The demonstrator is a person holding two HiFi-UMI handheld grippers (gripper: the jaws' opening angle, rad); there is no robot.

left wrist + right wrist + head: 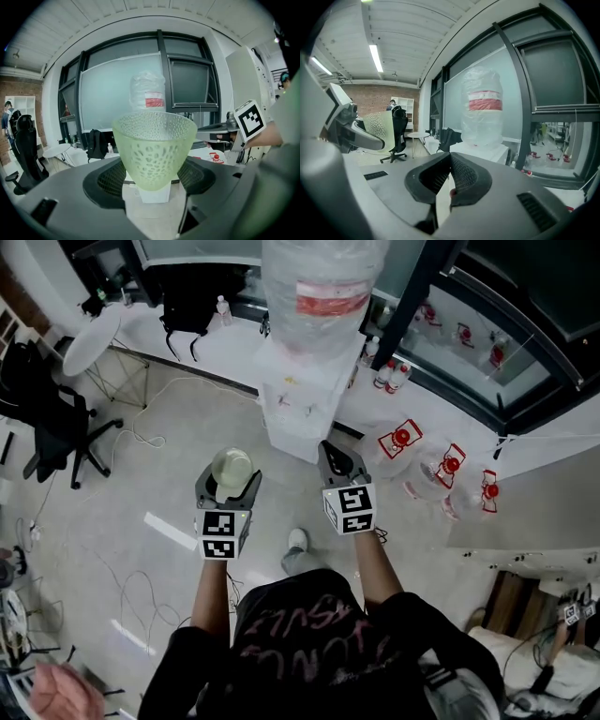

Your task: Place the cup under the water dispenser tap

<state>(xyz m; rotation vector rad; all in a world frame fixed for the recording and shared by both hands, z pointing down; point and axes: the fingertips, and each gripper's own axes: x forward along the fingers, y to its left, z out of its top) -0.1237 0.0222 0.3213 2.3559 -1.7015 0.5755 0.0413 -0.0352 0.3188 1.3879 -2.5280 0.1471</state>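
The left gripper [228, 486] grips the green dimpled cup [154, 149], near the water dispenser [305, 395] but not under its tap, probably hidden here. The right gripper [342, 470] is clenched, empty.

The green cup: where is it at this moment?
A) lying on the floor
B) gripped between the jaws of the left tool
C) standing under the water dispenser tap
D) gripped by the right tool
B: the left gripper view shows the cup clamped between the jaws of the left tool, held in the air short of the water dispenser.
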